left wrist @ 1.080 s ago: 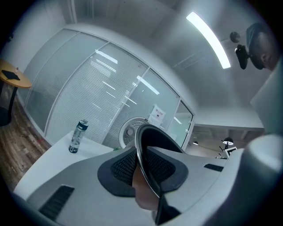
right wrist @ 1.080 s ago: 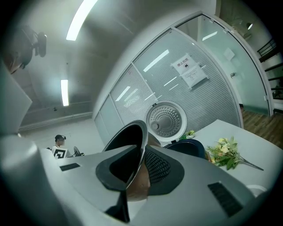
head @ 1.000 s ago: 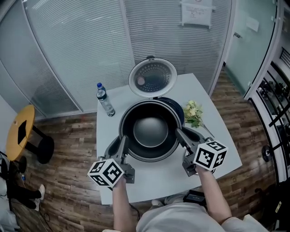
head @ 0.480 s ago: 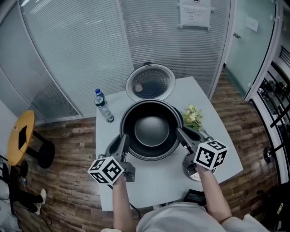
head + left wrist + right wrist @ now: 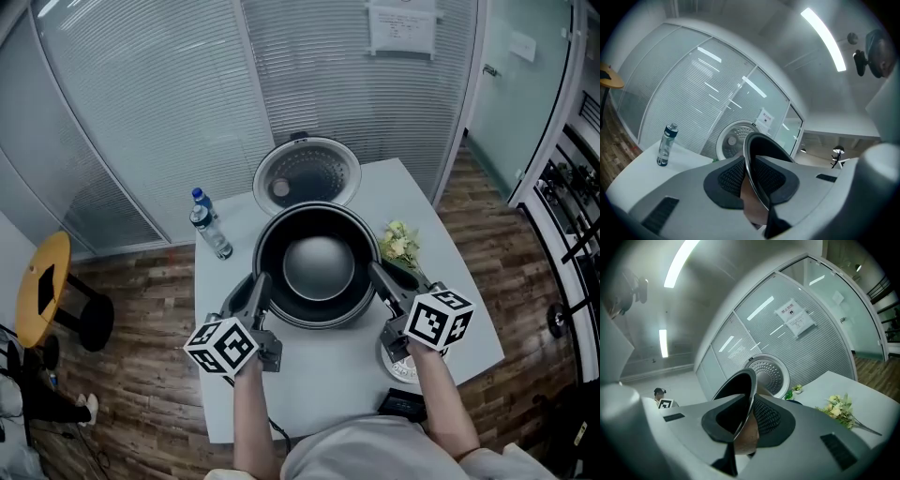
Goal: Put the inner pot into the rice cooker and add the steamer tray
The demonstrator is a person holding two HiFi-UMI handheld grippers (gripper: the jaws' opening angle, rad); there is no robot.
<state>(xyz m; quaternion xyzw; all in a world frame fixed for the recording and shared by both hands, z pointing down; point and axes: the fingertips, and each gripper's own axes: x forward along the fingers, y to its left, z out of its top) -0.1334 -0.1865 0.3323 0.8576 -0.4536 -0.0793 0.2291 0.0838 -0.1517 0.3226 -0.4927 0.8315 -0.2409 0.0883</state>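
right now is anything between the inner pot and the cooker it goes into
Nothing visible does. The inner pot, held at its rim by the left gripper and right gripper, hides the cooker's opening; the lid stands open behind it.

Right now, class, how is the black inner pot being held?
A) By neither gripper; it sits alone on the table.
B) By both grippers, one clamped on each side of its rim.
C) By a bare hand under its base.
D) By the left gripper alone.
B: the left gripper and the right gripper grip opposite sides of the inner pot, and each gripper view shows its rim pinched between the pads.
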